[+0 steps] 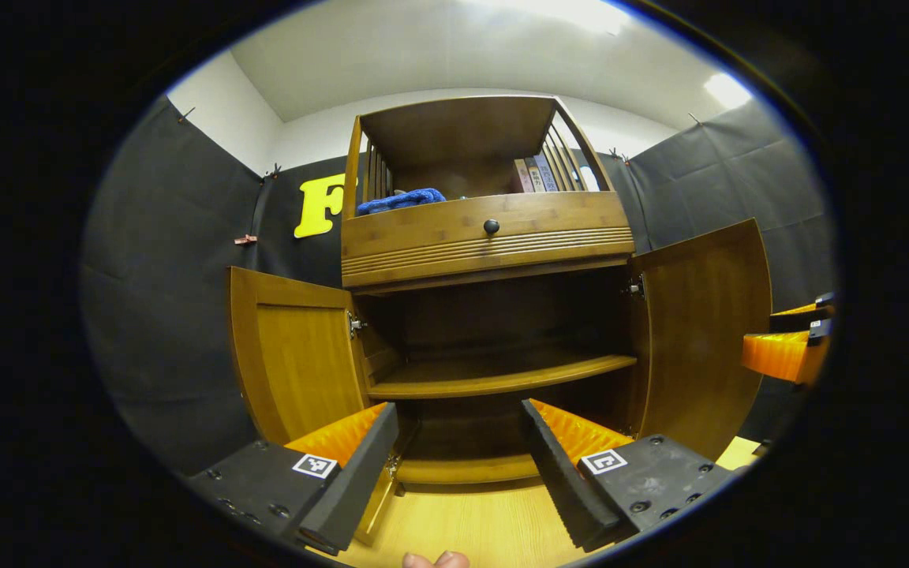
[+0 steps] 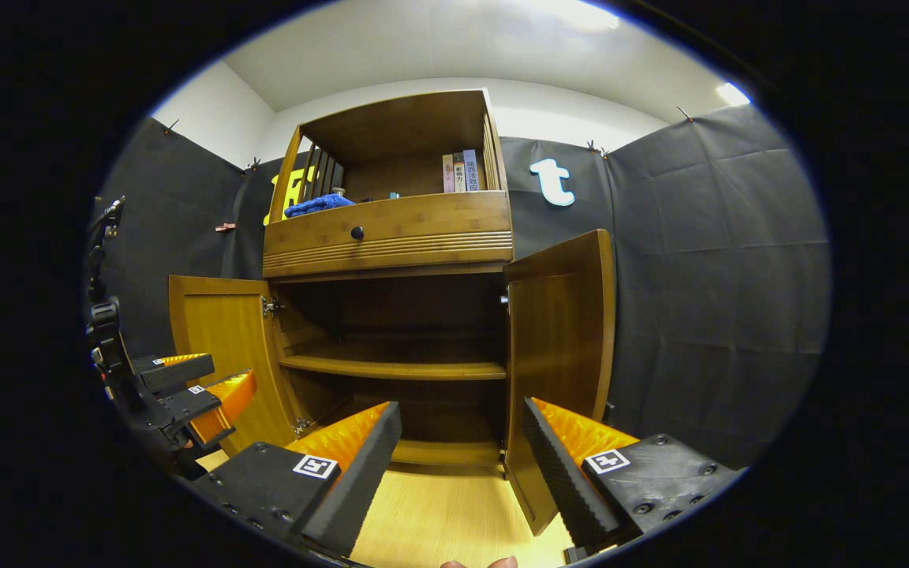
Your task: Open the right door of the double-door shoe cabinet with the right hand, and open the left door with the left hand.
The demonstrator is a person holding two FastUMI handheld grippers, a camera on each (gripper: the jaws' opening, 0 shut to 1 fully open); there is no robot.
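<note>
Both doors hang wide — left door [image 1: 289, 363], right door [image 2: 561, 347]; my left gripper [image 1: 458, 454] and right gripper [image 2: 462, 454] gape empty — I'd draw back without bumping them

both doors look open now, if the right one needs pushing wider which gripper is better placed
Right. The right gripper sits open just in front of the right door; the left gripper faces the cabinet's middle, nearer the left door.

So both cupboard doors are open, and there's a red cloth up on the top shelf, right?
Almost. Both doors are open, the left door and the right door, but the cloth on the top shelf is blue, not red. The left gripper view shows it lying beside the slatted side.
</note>
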